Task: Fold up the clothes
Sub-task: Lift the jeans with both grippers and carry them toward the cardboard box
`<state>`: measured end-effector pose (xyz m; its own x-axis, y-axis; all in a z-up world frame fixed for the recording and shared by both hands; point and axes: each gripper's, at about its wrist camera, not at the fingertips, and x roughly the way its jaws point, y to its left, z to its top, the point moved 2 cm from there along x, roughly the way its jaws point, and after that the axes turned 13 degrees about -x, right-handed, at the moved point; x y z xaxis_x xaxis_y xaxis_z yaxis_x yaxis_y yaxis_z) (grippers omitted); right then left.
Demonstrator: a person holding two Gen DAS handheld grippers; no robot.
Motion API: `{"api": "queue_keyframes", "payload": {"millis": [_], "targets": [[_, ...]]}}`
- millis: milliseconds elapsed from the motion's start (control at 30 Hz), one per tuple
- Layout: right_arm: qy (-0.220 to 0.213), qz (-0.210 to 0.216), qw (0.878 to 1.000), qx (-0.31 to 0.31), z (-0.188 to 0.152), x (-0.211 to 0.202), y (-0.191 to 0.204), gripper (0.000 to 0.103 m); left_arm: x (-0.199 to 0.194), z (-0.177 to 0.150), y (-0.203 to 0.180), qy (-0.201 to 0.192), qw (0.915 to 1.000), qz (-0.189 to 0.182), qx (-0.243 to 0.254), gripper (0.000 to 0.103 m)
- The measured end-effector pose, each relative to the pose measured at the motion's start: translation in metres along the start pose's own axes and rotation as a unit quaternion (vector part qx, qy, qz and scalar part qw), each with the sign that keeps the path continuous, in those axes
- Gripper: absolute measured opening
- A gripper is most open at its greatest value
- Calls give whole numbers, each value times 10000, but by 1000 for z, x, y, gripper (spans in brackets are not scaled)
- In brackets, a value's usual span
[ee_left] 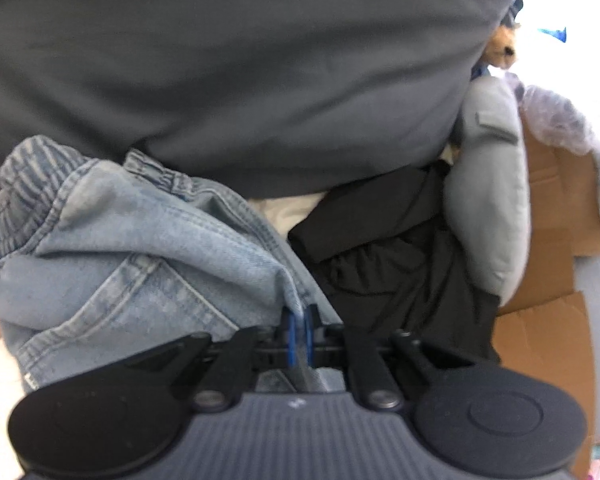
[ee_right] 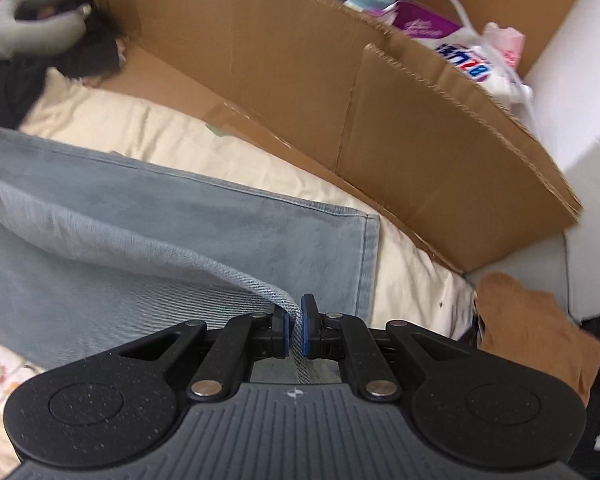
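A pair of light blue jeans fills the left of the left wrist view, waistband bunched at the upper left. My left gripper is shut on a fold of the denim near the waist. In the right wrist view a leg of the jeans lies across a cream sheet, its hem toward the right. My right gripper is shut on the edge of the leg, which rises from the sheet into the blue pads.
A large dark grey cloth hangs over the top of the left view. Black garments and a grey pillow lie beside the jeans. Cardboard walls edge the sheet; a brown cloth lies at the right, bottles behind.
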<state>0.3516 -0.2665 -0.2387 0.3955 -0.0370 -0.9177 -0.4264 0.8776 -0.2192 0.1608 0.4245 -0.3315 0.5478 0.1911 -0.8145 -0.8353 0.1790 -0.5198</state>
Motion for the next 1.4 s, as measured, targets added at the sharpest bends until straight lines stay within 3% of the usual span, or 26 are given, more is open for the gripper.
{"api": "queue_keyframes", "payload": {"millis": [267, 400, 533, 700, 800, 967, 1133, 1400], "targets": [[201, -124, 9997, -101, 31, 65, -7, 3, 36, 3, -18, -135, 9991, 303, 278, 5], [441, -185, 9987, -188, 39, 120, -1, 3, 56, -1, -15, -90, 9986, 488, 189, 7], [445, -252, 9984, -259, 40, 146, 9, 4, 64, -1, -12, 95, 9984, 455, 329, 11], [161, -81, 9998, -112, 38, 135, 7, 6, 56, 6, -1, 474, 9985, 228, 154, 12], [-13, -2, 9999, -134, 37, 125, 6, 6, 50, 3, -4, 504, 9980, 183, 345, 12], [-237, -103, 9996, 78, 38, 112, 3, 2, 40, -2, -6, 287, 9986, 84, 437, 9], [-180, -223, 9995, 95, 47, 114, -2, 2, 23, -8, -13, -189, 9979, -1, 626, 7], [3, -514, 9987, 32, 62, 119, -5, 1, 28, -10, -20, -179, 9973, 39, 712, 7]]}}
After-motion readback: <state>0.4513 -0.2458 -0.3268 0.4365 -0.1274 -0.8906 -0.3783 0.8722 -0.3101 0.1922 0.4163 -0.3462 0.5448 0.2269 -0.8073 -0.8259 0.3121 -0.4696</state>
